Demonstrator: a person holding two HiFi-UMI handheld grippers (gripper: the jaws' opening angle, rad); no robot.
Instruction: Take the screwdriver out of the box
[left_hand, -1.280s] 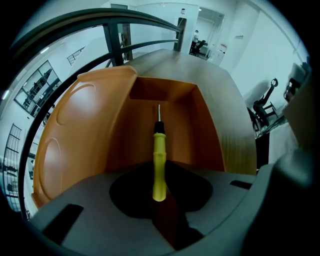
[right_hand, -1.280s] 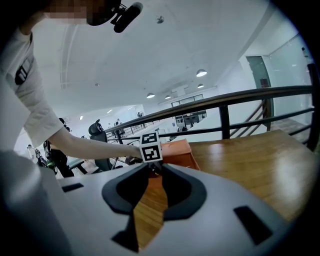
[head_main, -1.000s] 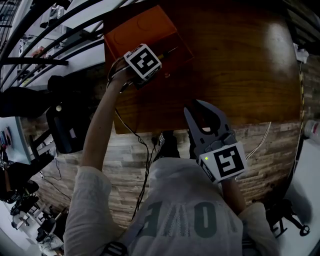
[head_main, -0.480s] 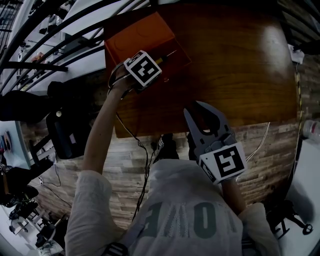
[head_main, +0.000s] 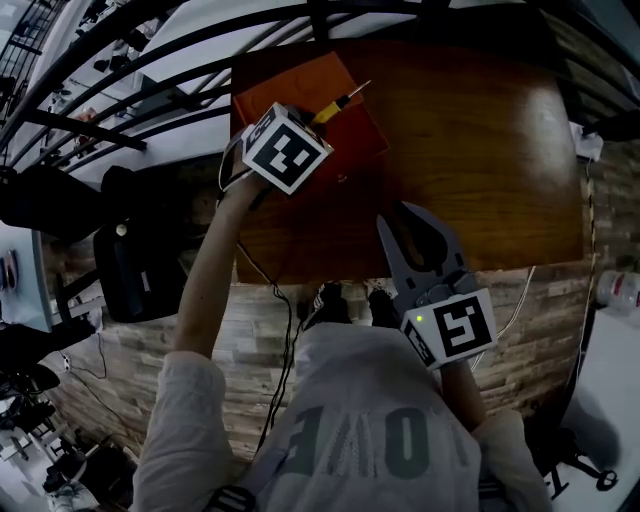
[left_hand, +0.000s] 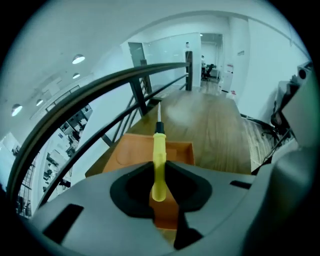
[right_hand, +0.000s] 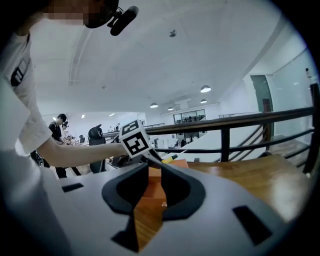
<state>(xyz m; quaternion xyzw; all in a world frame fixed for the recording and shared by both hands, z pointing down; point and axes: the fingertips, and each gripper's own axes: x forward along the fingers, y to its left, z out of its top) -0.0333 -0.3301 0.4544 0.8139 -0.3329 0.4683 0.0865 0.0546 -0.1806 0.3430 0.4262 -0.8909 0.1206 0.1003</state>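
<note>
Above the orange box (head_main: 300, 85), the left claw (left_hand: 159, 170) pinches the yellow screwdriver (left_hand: 159, 147) by its handle; well apart from the box, the right claw (right_hand: 149, 167) stands slightly spread, empty.

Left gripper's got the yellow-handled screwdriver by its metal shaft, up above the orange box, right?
Not quite. The left gripper grips the screwdriver by its yellow handle, not the metal shaft, which sticks out free beyond the jaws. The rest holds: it is up above the orange box. The left gripper view shows this.
</note>
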